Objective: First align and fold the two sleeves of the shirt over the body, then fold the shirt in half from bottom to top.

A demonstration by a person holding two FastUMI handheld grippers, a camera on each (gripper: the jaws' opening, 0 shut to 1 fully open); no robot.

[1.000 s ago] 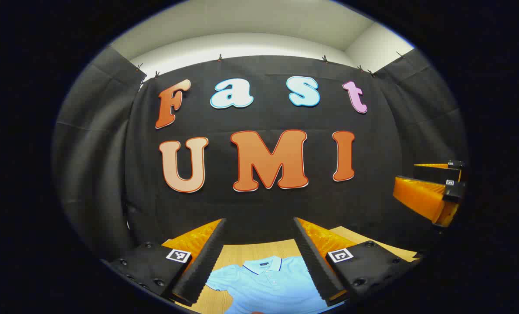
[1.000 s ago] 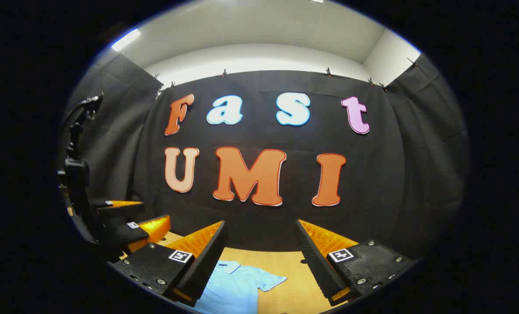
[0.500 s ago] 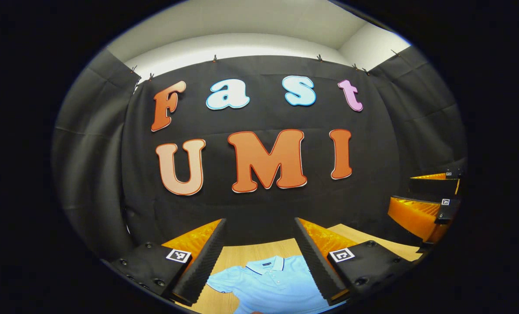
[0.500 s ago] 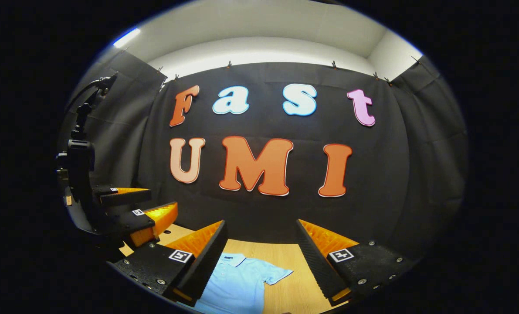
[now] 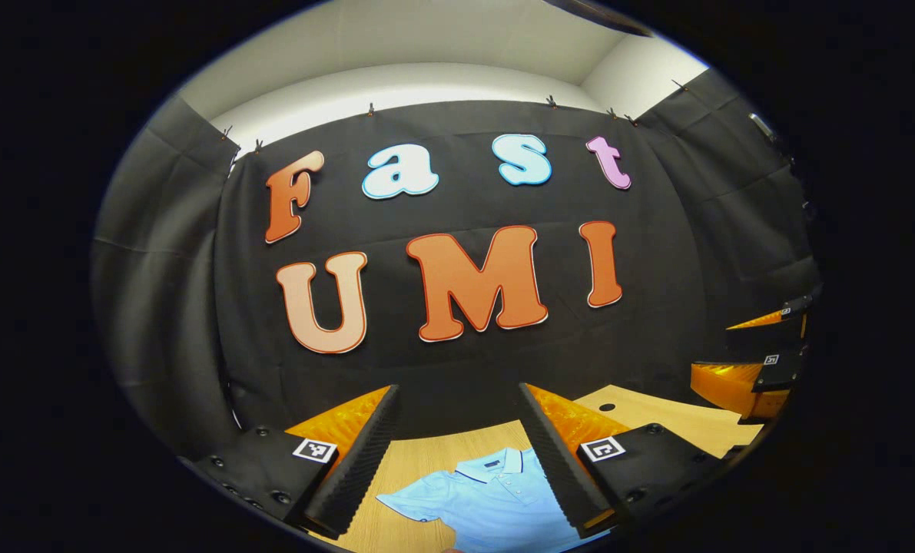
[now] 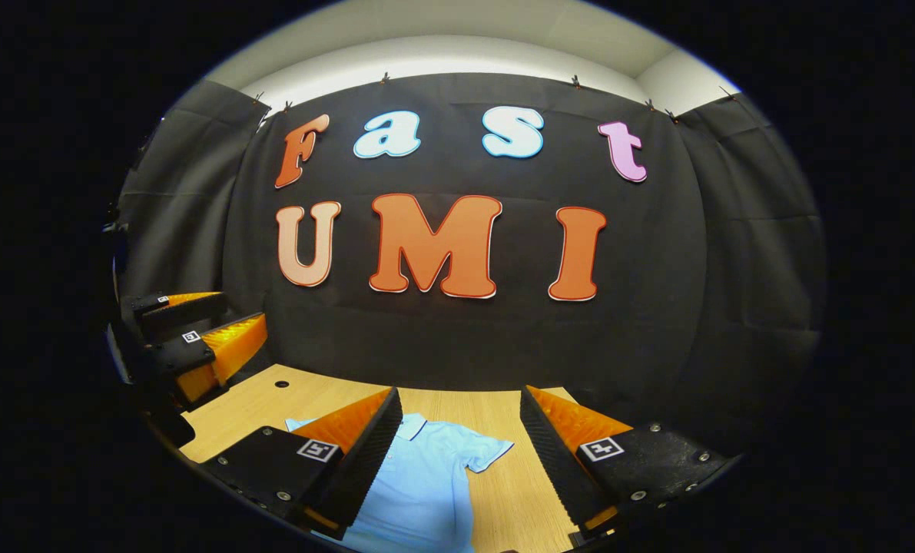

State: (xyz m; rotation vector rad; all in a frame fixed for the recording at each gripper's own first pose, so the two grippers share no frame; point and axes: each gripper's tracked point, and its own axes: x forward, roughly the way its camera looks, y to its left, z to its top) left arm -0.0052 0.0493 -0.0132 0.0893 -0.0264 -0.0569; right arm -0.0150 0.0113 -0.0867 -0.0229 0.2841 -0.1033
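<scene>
Shirt (image 5: 495,503) lies flat on the table (image 5: 426,461), collar (image 5: 495,465) toward the booth wall (image 5: 457,369) behind the table. In the left gripper view, left gripper (image 5: 457,453) hangs above the shirt, right gripper (image 5: 757,361) off to the shirt's right. A hole (image 6: 281,383) in the table sits beyond the shirt's left sleeve (image 5: 411,503).

I see a light blue shirt (image 5: 495,499), collar edged with a thin dark stripe, on a pale wood-grain table (image 6: 311,395); black cloth wall (image 6: 657,322) beyond.
</scene>
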